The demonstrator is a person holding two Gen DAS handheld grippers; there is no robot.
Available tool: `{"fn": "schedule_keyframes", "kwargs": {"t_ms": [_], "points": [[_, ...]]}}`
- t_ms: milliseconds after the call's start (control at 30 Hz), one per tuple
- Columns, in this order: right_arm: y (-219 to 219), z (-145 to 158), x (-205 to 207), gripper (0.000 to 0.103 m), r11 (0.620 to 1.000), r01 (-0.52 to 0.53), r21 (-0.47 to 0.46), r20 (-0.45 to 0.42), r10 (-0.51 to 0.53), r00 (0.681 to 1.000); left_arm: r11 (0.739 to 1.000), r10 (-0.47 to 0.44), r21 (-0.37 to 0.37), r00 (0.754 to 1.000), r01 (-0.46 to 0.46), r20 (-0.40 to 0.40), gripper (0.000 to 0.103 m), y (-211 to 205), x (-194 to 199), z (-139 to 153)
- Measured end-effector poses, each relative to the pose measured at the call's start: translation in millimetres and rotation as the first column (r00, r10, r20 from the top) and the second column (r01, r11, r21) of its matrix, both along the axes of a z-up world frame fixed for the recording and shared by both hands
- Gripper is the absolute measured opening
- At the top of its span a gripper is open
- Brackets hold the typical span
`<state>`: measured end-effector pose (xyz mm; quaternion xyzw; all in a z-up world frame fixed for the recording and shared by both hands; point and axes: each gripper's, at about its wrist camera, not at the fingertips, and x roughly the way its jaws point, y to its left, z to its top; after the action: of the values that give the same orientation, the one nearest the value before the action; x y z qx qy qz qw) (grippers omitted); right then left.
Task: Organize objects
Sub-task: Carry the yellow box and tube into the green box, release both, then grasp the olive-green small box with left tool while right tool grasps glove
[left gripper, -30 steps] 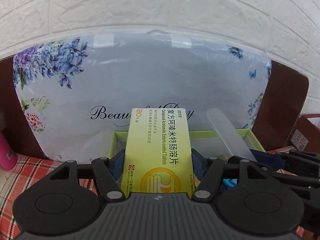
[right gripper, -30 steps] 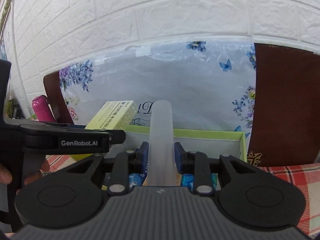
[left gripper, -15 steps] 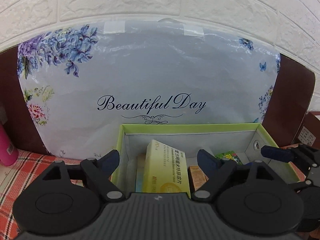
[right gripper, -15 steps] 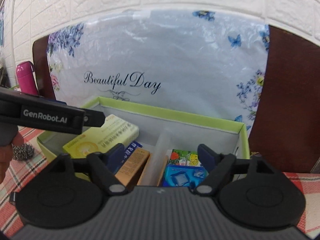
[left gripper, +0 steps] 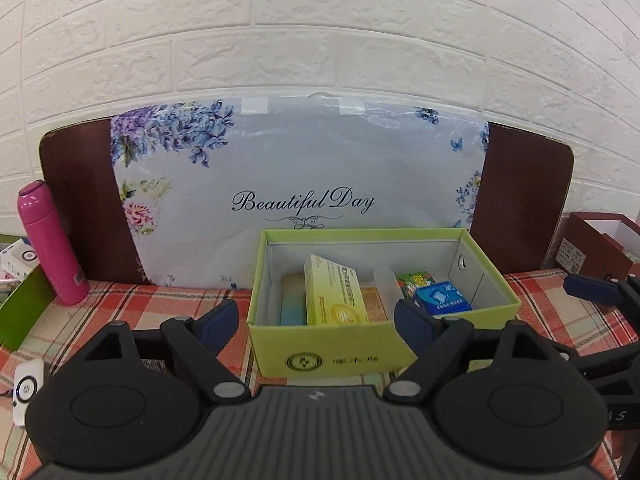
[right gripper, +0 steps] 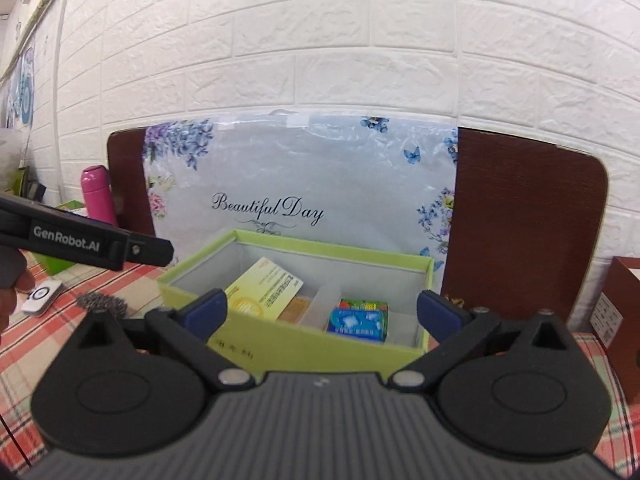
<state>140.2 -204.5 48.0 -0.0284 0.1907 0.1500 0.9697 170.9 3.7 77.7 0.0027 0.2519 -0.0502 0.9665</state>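
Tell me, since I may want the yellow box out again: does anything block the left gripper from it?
Only the green box's front wall stands between the open left gripper and the yellow box; above, nothing visible blocks it.

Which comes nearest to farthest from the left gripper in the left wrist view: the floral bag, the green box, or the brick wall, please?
From the left gripper:
1. Green box, directly ahead between the open jaws.
2. Floral bag, upright behind the box.
3. Brick wall, at the very back.
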Motion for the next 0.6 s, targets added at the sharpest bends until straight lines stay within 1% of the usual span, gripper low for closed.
{"fn": "schedule_keyframes", "kwargs": {"t_ms": [100, 233, 433, 600], "points": [[-5, -8, -32, 0.103, 1.000, 0.006, 0.009, -0.016, -0.005, 1.000, 1.000, 0.000, 0.008, 1.000, 0.000, -0.015, 0.088, 2, -27, -12], [-10, -22, -64, 0.103, 1.000, 0.023, 0.020, -0.046, -0.022, 0.999, 1.000, -0.004, -0.019, 0.997, 0.002, -0.079, 0.088, 9, -52, -34], [-13, -49, -99, 0.103, 0.997, 0.043, 0.058, -0.122, -0.036, 0.992, 0.999, 0.016, -0.044, 0.986, -0.023, -0.169, 0.088, 20, -77, -68], [-4, -72, -119, 0.103, 0.998, 0.042, 0.046, -0.186, -0.033, 0.982, 0.999, 0.041, -0.019, 0.969, -0.047, -0.242, 0.088, 31, -89, -94]]}}
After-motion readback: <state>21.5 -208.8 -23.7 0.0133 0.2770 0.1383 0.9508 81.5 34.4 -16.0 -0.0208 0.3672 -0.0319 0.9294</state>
